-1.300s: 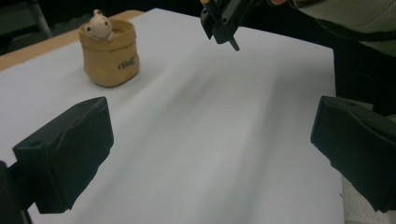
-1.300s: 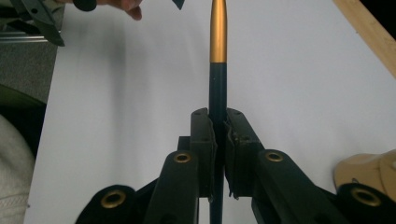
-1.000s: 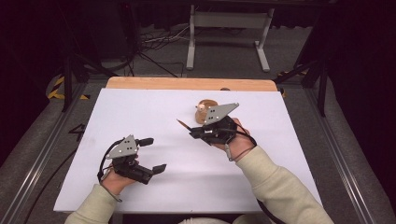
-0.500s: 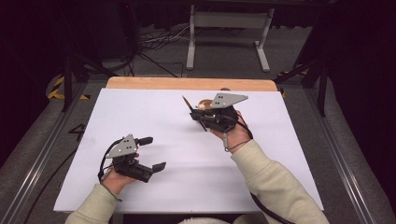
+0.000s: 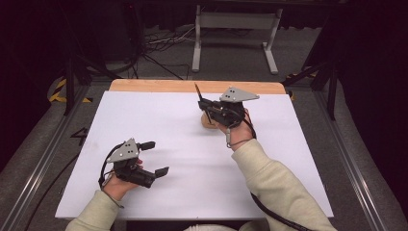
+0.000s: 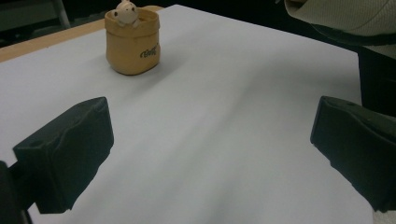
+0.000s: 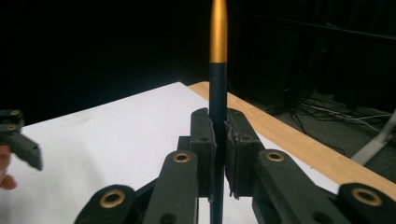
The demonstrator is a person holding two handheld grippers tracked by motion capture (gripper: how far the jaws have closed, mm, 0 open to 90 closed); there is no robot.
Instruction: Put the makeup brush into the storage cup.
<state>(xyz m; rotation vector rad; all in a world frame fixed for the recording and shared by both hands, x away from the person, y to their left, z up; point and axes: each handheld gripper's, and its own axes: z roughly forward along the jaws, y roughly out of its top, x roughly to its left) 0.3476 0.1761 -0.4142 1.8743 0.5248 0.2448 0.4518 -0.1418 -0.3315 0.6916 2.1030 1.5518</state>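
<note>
- So we've got the bench (image 5: 159, 125), covered in plain white with a wooden strip along the far edge, and that bare sheet gives both hands loads of room.
- Our right gripper (image 5: 208, 107) sits up over the far middle of the bench, tipped so its load points up and away. We figure that angle keeps the tip clear of the surface while it travels.
- Our left gripper (image 5: 155, 158) is parked low at the near left, jaws spread wide with nothing between them. Looks like it's just waiting out of the way, well apart from the action.
- The little tan pot (image 6: 132, 43) stands upright on the far part of the bench with a small figure poking out the top. In the high view it's just beside and partly under the right hand, so we'd guess it's the destination.
- The pen (image 7: 217, 70), dark barrel with a gold upper section, is clamped tight between the right gripper's pads near its lower end. That low grip leaves most of the length free, handy for dropping it into the pot.
</note>
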